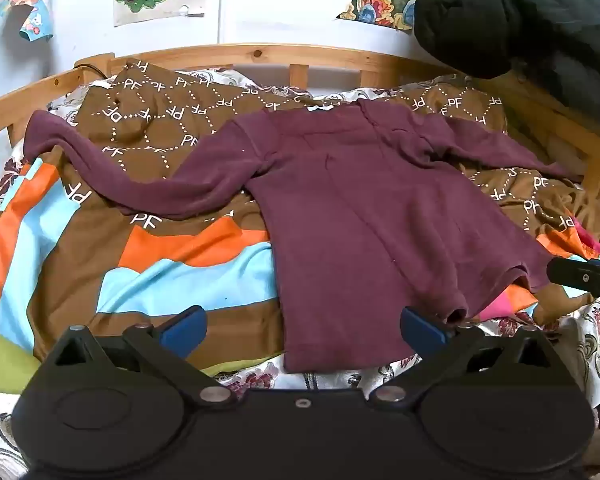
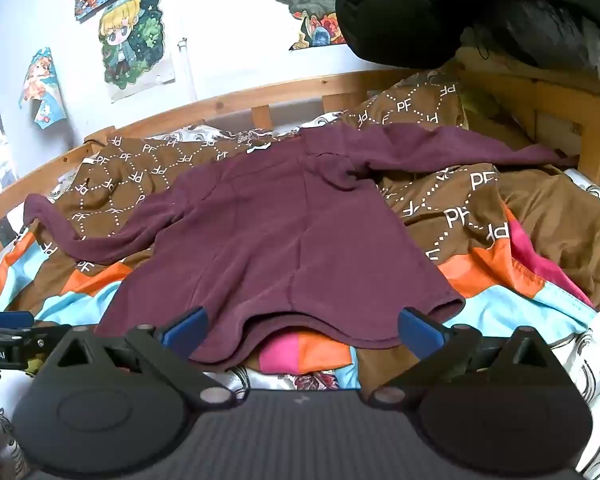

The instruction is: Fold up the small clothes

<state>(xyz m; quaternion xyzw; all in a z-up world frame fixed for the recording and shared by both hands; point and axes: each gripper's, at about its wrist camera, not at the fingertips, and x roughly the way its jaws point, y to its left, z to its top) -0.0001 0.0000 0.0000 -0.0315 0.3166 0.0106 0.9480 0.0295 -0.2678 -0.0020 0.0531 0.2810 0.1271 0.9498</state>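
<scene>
1. Garment: maroon long-sleeved knit sweater (image 1: 340, 208), spread flat on the patterned brown, orange and blue quilt (image 1: 172, 276) of a wooden-framed bed (image 1: 260, 54); both sleeves lie outstretched, hem nearest the cameras.
2. Left gripper (image 1: 302, 330): jaws wide, holding nothing, poised at the hem's left corner.
3. Right gripper (image 2: 300, 330): jaws wide, holding nothing, straddling the slightly lifted hem at its right part.
4. Step in hand, as judged: garment laid out; first fold not yet begun.
5. Next move calls for: each gripper closing on a hem corner or a sleeve, then carrying cloth inward over the body without dragging the quilt.
6. Background: black padded bundle (image 1: 508, 16); cartoon posters (image 2: 134, 40) on the wall.
</scene>
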